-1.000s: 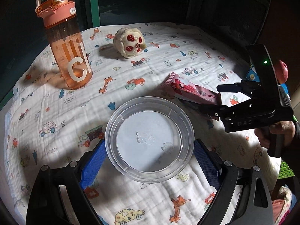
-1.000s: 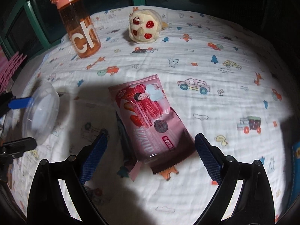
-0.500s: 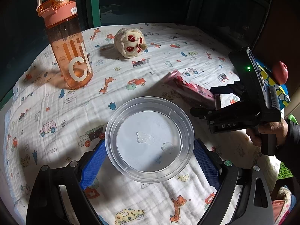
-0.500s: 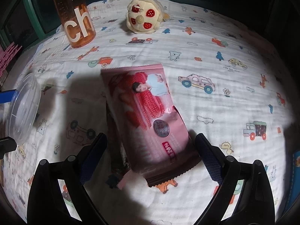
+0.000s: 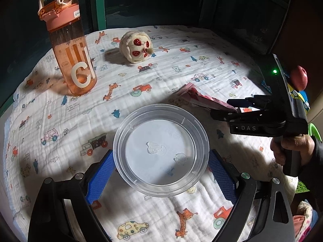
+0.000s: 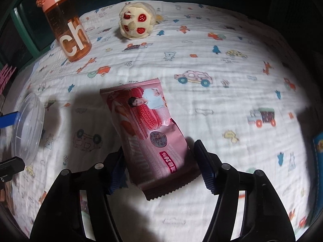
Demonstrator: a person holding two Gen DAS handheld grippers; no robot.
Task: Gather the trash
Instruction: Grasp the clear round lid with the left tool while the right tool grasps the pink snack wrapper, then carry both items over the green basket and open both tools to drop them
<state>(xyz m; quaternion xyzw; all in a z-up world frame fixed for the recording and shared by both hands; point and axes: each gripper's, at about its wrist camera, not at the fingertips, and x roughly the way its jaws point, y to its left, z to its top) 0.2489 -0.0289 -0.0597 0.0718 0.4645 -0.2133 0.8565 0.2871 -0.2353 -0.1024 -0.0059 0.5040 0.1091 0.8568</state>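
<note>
Left gripper [image 5: 161, 171]: spread wide, blue pads against opposite sides of a clear round plastic container [image 5: 160, 150], held over the cloth.
Right gripper [image 6: 159, 166]: narrowed around the near end of the pink snack wrapper [image 6: 148, 132]; left pad touching, right pad just beside it; firm grip not confirmed; "DAS" printed on its body.
Snack wrapper: lay flat on the cartoon-print cloth [image 6: 222, 100], right of the container; "26%" legible on a red band, other print unreadable.
Orange water bottle [image 6: 64, 23]: stood upright at the far left, white "ch".
Strawberry plush toy [image 6: 136, 23]: far centre, near the bottle.
</note>
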